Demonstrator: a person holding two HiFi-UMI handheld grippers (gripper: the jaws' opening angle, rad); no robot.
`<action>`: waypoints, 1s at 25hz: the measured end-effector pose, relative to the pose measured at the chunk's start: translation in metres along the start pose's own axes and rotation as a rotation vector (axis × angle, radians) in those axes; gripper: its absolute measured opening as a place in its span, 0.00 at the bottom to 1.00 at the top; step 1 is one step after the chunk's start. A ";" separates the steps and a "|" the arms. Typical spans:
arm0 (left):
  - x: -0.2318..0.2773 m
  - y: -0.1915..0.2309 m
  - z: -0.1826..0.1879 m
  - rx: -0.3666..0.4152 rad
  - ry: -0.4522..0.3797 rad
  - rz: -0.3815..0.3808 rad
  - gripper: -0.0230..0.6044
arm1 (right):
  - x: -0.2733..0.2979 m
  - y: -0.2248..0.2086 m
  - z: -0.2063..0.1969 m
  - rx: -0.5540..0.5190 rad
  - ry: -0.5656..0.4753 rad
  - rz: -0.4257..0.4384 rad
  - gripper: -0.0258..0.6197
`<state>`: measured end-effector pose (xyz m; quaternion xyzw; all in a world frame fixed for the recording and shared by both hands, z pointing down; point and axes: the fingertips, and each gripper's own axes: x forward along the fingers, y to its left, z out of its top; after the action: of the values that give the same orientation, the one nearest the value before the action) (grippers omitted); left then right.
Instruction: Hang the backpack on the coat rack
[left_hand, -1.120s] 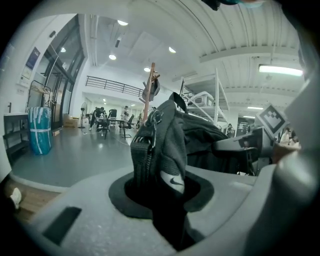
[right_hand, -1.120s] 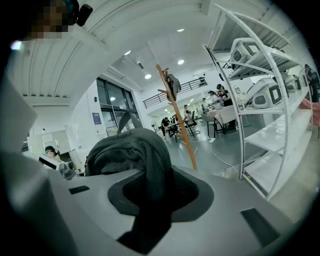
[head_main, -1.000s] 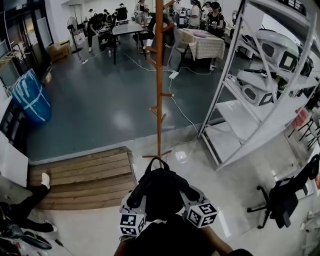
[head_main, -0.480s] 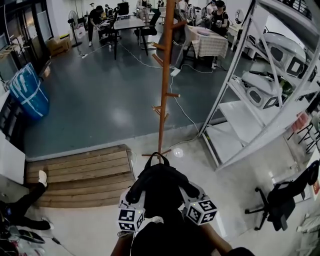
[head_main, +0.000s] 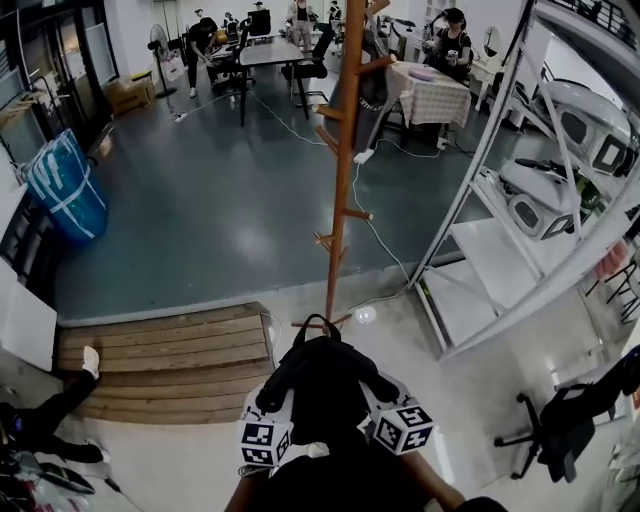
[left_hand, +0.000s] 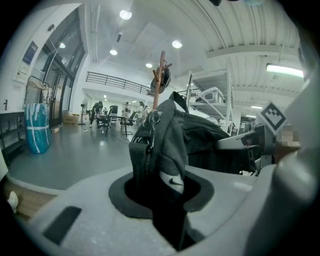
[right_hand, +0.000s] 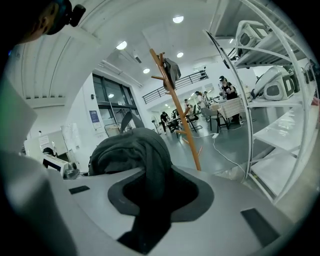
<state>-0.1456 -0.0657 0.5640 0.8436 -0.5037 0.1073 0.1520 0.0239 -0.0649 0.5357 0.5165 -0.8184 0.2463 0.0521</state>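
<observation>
1. Head view: I see the black backpack (head_main: 322, 385) held up low in the middle, just in front of me, its top loop pointing at the foot of the coat rack (head_main: 338, 200). The left gripper (head_main: 272, 418) is on the bag's left side and the right gripper (head_main: 398, 415) on its right side, with their marker cubes showing below the bag. The wooden rack stands on the grey floor just beyond the bag. A plank platform (head_main: 160, 360) lies to its left and white metal shelving (head_main: 520, 200) stands to its right. The backpack is not touching the rack.

2. Left gripper view: my left gripper's (left_hand: 165, 200) jaws stand narrow, clamped on a fold of the backpack's (left_hand: 165, 145) dark fabric next to a zipper. The rest of the bag bulges off to the right. The rack's (left_hand: 159, 82) top rises behind it, with a dark item on its upper pegs.

3. Right gripper view: my right gripper's (right_hand: 155, 200) jaws are likewise narrow and pinch a strip of the backpack (right_hand: 135, 155), which humps up to the left. The rack (right_hand: 177, 110) leans across the frame behind it, apart from the bag, with the shelving (right_hand: 270, 100) on the right.
</observation>
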 end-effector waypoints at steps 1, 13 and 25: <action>0.005 0.002 0.000 -0.003 0.002 0.001 0.21 | 0.005 -0.003 0.002 0.000 0.002 0.001 0.18; 0.069 0.036 0.012 -0.016 0.025 0.013 0.21 | 0.069 -0.034 0.020 0.012 0.031 0.022 0.18; 0.133 0.062 0.014 -0.033 0.070 0.012 0.21 | 0.125 -0.067 0.034 0.028 0.057 0.010 0.18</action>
<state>-0.1377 -0.2075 0.6045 0.8336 -0.5050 0.1291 0.1829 0.0303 -0.2057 0.5721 0.5059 -0.8157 0.2726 0.0668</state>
